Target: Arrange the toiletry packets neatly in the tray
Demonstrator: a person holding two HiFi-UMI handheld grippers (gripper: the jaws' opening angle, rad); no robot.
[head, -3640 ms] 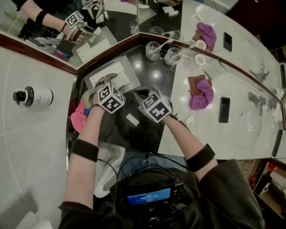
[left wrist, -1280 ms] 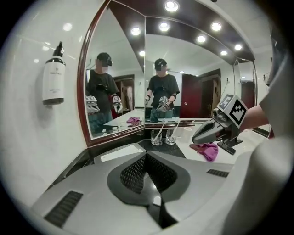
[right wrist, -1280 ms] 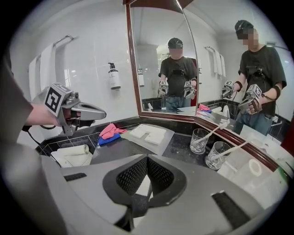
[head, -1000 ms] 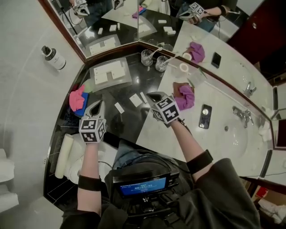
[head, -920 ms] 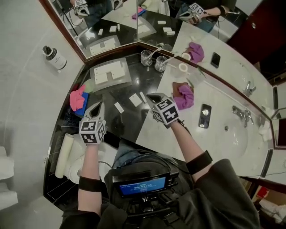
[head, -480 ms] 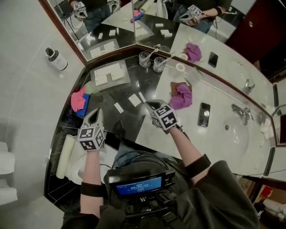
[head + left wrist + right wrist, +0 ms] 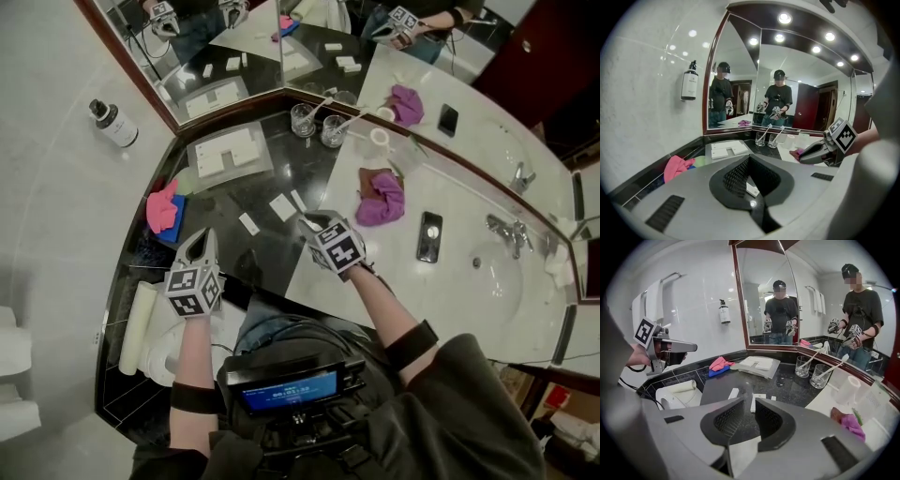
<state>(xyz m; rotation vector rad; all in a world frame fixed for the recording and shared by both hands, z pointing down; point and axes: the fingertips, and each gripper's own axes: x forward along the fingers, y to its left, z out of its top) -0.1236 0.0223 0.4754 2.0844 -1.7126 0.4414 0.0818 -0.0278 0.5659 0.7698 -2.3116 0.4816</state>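
A grey tray [image 7: 202, 142] with white packets laid flat in it stands at the back of the black counter, also in the left gripper view [image 7: 715, 154] and the right gripper view [image 7: 751, 369]. Three loose white packets [image 7: 248, 223] [image 7: 282, 207] [image 7: 298, 200] lie in front of it. My right gripper [image 7: 311, 222] hangs just short of them; its jaws have just been opening and hold nothing, with packets [image 7: 757, 400] [image 7: 733, 393] showing beyond the gap. My left gripper [image 7: 203, 235] is shut and empty over the counter's near left edge.
A pink cloth [image 7: 161, 208] lies on something blue at the left. Two glasses [image 7: 302, 119] [image 7: 333, 129] stand by the mirror. A purple cloth [image 7: 380, 197], a phone [image 7: 429, 235] and a sink [image 7: 511, 277] are to the right. A rolled towel [image 7: 137, 328] lies below.
The right gripper has come down closer to the loose packets and its jaws have parted a little. The left gripper has drifted slightly and stays shut.
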